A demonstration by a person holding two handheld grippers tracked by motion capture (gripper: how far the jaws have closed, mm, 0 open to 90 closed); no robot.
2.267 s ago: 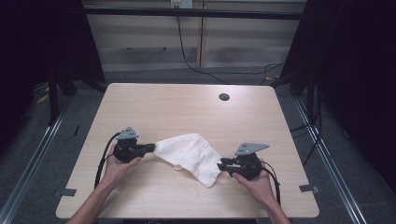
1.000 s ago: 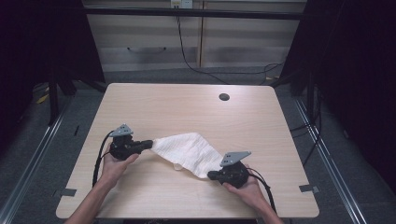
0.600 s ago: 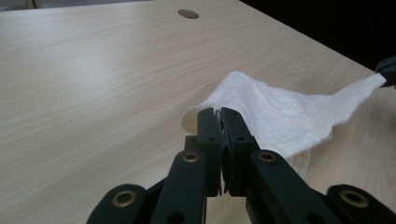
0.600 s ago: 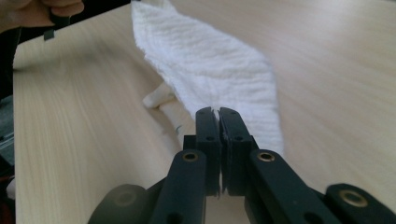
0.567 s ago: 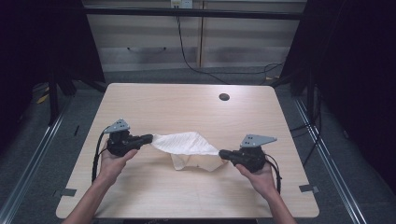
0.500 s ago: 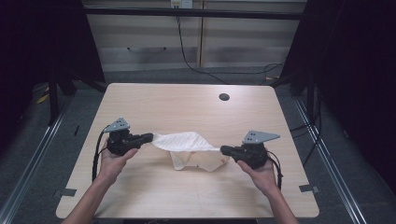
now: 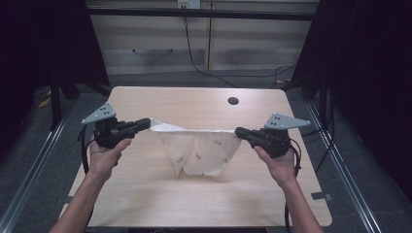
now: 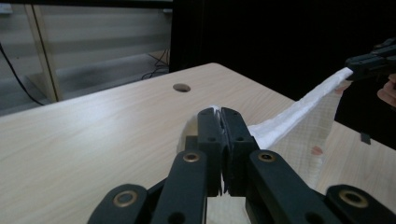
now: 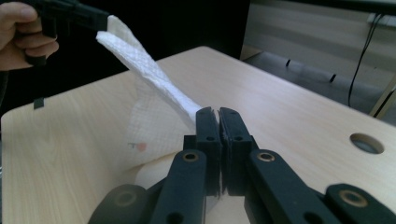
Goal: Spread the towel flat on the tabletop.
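A white cloth [image 7: 199, 150] with small red marks hangs stretched between both grippers above the wooden table [image 7: 194, 104]; its lower part sags toward the tabletop. My left gripper [image 7: 147, 122] is shut on the cloth's left corner, and in the left gripper view its jaws [image 8: 222, 116] pinch the white fabric [image 8: 299, 114], which runs off to the far gripper [image 8: 371, 60]. My right gripper [image 7: 238, 131] is shut on the opposite corner; in the right gripper view its jaws [image 9: 218, 115] clamp the cloth [image 9: 149, 74], which rises to the other gripper [image 9: 70, 14].
A round cable hole [image 7: 233, 101] lies in the table's far right part. Dark curtains and metal floor rails flank the table. A black cable [image 7: 194, 48] runs down the wall behind.
Both hands have risen and spread apart with the cloth. It has gone from lying spread on the table to hanging taut between the grippers.
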